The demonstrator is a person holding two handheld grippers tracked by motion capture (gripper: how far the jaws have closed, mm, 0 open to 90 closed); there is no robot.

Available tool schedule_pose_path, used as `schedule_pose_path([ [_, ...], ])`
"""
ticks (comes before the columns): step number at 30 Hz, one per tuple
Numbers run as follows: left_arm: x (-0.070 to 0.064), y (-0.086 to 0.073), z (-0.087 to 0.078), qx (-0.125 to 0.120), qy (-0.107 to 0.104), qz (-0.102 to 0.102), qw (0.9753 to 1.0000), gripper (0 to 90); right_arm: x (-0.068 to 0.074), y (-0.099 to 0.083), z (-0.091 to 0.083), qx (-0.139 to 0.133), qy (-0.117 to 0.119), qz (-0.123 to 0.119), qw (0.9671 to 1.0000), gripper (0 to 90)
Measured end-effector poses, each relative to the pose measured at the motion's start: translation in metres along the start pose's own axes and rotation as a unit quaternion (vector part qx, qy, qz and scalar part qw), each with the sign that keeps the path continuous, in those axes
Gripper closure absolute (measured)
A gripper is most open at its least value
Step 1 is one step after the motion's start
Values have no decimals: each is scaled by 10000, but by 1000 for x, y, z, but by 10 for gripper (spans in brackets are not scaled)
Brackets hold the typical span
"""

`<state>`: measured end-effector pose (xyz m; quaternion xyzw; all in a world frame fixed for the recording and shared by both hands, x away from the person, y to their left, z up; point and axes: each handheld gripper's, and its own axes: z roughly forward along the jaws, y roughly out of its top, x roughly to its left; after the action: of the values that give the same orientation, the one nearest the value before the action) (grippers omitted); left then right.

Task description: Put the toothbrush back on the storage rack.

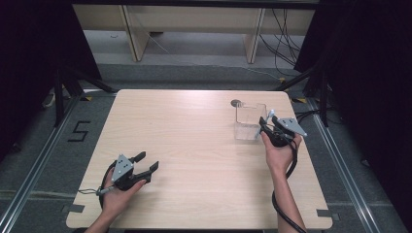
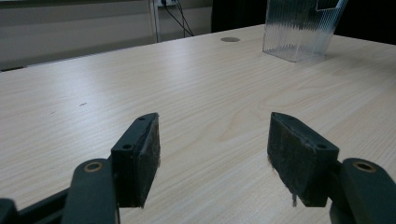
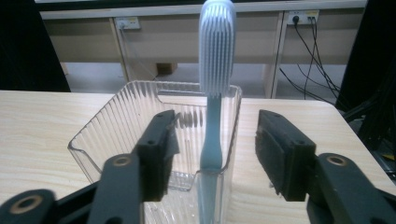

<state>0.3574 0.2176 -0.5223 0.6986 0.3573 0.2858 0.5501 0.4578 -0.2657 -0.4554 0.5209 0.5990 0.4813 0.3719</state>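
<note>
the right gripper stands wide open, gripping nothing, its jaws either side of a pale blue toothbrush standing upright in the clear ribbed container. probably best to back straight off without nudging the handle. the left gripper, also wide open and empty, rests low over bare table; from there the container sits far ahead to the right.
</note>
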Motion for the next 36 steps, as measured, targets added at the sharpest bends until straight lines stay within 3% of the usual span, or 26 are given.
schedule_pose_path([
  [3, 0, 0, 0, -3, 1, 3, 10000, 343, 2, -1, -1, 70, 9, 124, 9999, 423],
  [10, 0, 0, 0, 2, -2, -9, 10000, 342, -1, -5, -11, 241, 70, -69, 9997, 394],
  [13, 0, 0, 0, -2, 1, -7, 10000, 343, -1, -7, -17, 269, 115, 49, 9996, 385],
  [14, 0, 0, 0, -6, 3, -8, 10000, 343, -2, -8, -19, 278, 125, -18, 9995, 380],
  [15, 0, 0, 0, -7, 3, -3, 10000, 343, 0, -9, -23, 327, 107, 123, 9993, 377],
  [18, 0, 0, 0, -1, 9, 12, 10000, 343, -3, -12, -30, 348, 203, 16, 9992, 372],
  [19, 0, 0, 0, 5, 11, 18, 10000, 343, -3, -14, -32, 338, 131, 4, 9993, 370],
  [22, 0, 0, 0, 4, 14, 13, 10000, 343, -2, -18, -39, 403, 216, 47, 9989, 369],
  [23, 0, 0, 0, 3, 16, 15, 10000, 343, -3, -20, -41, 373, 222, -43, 9990, 369],
  [26, 0, 0, 1, -16, 7, 21, 10000, 344, 0, -26, -48, 421, 339, 60, 9985, 369],
  [28, -1, 0, 0, 12, 14, 21, 10000, 344, 4, -30, -53, 496, 289, 85, 9983, 369],
  [29, 0, 0, 2, -66, -25, 52, 10000, 344, 3, -33, -53, 451, 368, -75, 9983, 369],
  [31, -1, 0, 0, 9, 13, 22, 10000, 343, 6, -37, -57, 452, 345, 2, 9984, 369],
  [32, -1, 0, 0, 5, 12, 5, 10000, 344, 5, -39, -59, 484, 378, -135, 9980, 369],
  [33, -1, 0, 0, 7, 12, 12, 10000, 344, 5, -41, -60, 496, 471, -52, 9976, 369],
  [34, -1, 0, 0, 7, 12, 17, 10000, 344, 8, -44, -62, 470, 404, 56, 9981, 369],
  [35, -1, 0, 0, 11, 13, 12, 10000, 344, 7, -46, -64, 504, 438, -68, 9977, 369],
  [36, -1, 0, 0, 12, 15, 13, 10000, 344, 7, -49, -66, 540, 461, -42, 9975, 370],
])
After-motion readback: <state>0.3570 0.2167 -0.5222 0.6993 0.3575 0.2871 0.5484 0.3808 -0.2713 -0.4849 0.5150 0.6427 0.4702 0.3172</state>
